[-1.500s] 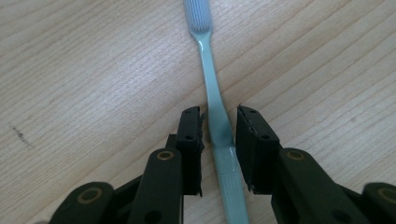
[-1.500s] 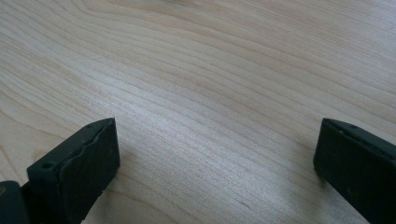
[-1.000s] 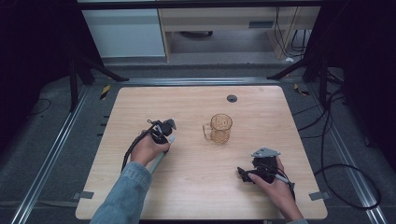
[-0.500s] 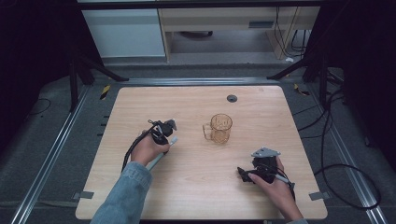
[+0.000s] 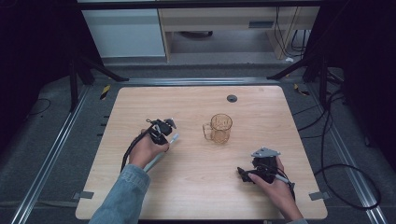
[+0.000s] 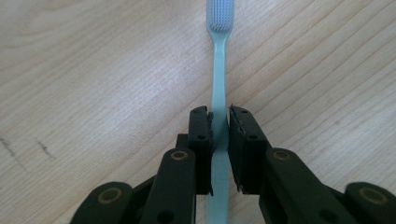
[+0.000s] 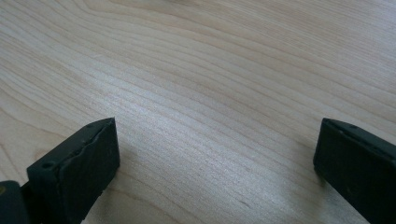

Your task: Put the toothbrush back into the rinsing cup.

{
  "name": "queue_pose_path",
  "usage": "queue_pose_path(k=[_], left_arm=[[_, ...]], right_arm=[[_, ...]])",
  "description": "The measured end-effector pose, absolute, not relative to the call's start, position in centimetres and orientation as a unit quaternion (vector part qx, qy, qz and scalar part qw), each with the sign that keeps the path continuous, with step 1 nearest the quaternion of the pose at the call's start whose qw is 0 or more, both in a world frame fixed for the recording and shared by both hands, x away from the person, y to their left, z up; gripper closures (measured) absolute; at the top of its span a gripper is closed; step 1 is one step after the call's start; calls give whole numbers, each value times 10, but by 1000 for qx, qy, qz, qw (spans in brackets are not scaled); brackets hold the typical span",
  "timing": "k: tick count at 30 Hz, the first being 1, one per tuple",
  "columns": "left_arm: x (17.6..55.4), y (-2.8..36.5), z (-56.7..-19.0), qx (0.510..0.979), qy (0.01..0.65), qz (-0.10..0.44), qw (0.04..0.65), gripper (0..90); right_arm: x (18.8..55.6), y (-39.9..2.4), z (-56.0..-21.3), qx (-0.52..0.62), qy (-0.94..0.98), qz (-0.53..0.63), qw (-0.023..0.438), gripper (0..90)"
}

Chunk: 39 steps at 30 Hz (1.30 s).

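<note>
Your left gripper (image 5: 163,128) sits left of table centre, well in from the left edge, with bare wood on all sides. Its jaws are clamped on the handle of a pale blue-green toothbrush (image 6: 219,93); in the left gripper view the pads pinch the handle partway along, the bristled head lies beyond the tips, and the brush runs along the wood grain. In the high view the toothbrush (image 5: 161,156) slants out from under your left hand toward the near edge.

Your right gripper (image 5: 247,173) rests near the front right of the table, close to the near edge, with room toward the right edge. Its jaws stand wide apart, with bare wood between them.

Count: one toothbrush, one clear amber glass mug (image 5: 219,129), two grippers. The mug stands upright just right of centre, handle to its left, apart from both grippers.

Surface: light wood table (image 5: 196,100) with rounded corners, one dark round grommet (image 5: 232,98) near the far edge. Around it are dark floor matting, metal rails and loose black cables (image 5: 345,182) on the right side; a pale cabinet (image 5: 126,32) stands behind.
</note>
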State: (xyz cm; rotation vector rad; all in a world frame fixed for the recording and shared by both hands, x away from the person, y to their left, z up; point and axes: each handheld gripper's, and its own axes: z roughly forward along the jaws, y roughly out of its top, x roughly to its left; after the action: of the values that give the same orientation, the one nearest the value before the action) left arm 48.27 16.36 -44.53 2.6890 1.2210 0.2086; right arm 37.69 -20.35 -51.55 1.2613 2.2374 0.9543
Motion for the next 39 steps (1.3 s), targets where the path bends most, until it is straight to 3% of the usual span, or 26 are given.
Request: queue_pose_path(k=[10, 29, 39], left_arm=[[469, 158, -417, 892, 392, 123, 191, 791], [453, 135, -396, 886, 342, 164, 267, 791], [459, 135, -388, 872, 346, 171, 301, 791]], right_arm=[[377, -204, -516, 451, 800, 341, 199, 7], [377, -203, -516, 452, 800, 341, 199, 5], [376, -203, -515, 455, 799, 341, 198, 7]])
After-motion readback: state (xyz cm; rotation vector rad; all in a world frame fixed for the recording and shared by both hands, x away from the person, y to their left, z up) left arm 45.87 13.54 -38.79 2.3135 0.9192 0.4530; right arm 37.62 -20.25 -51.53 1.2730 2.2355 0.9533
